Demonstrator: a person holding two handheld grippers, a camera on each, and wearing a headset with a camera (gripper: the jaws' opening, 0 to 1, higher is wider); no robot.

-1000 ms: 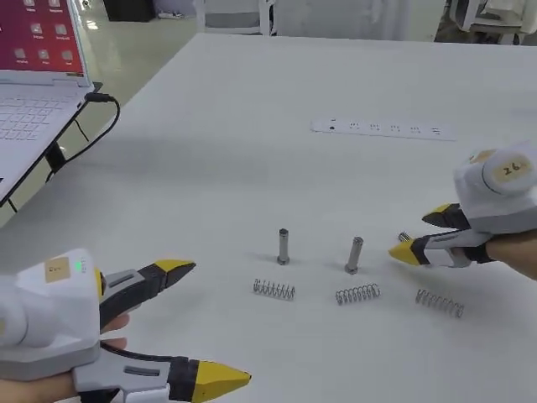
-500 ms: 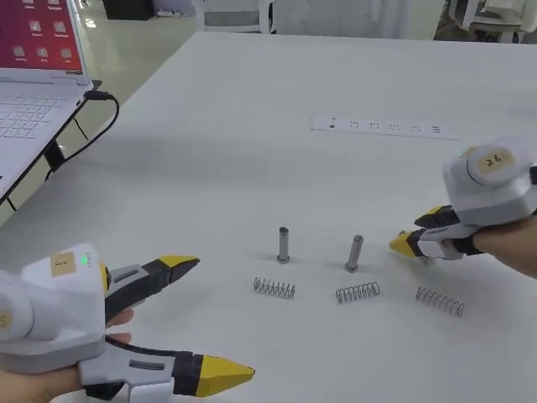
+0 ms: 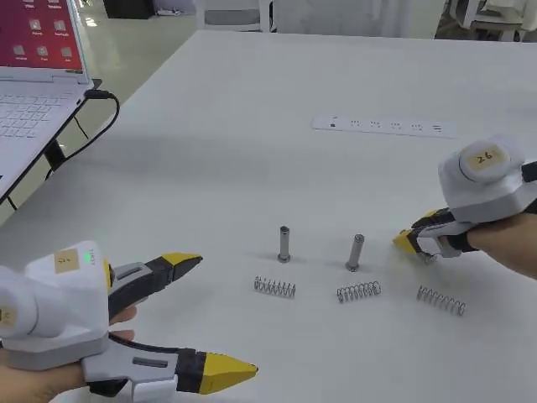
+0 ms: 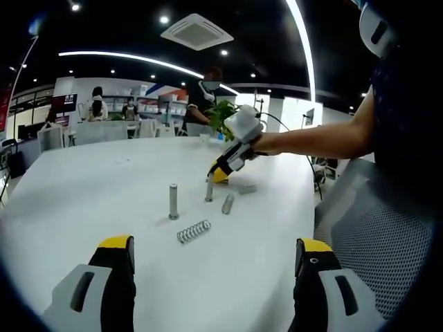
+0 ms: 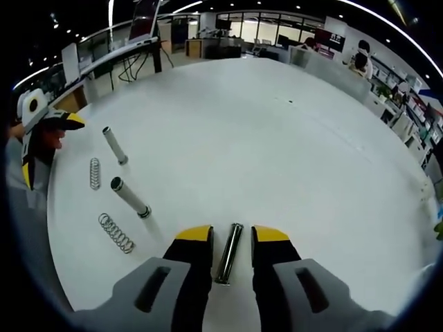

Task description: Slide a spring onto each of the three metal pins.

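Note:
Two metal pins stand upright, one (image 3: 284,243) to the left and one (image 3: 356,252) in the middle. Three springs lie in a row in front of them: left (image 3: 274,288), middle (image 3: 358,291), right (image 3: 440,300). The third pin (image 5: 228,252) lies flat on the table between the jaws of my right gripper (image 3: 414,242) (image 5: 230,235). The jaws stand close on both sides with thin gaps showing. My left gripper (image 3: 214,315) (image 4: 216,245) hovers wide open at the near left, holding nothing. It faces the upright pins (image 4: 173,200) and the nearest spring (image 4: 194,230).
A white power strip (image 3: 384,128) lies farther back on the white table (image 3: 210,151). An open laptop (image 3: 33,75) with a black cable (image 3: 105,109) sits at the far left edge. People and chairs show in the background of the gripper views.
My right gripper has dropped lower over the lying pin and its jaws have narrowed around it. The left gripper has barely shifted.

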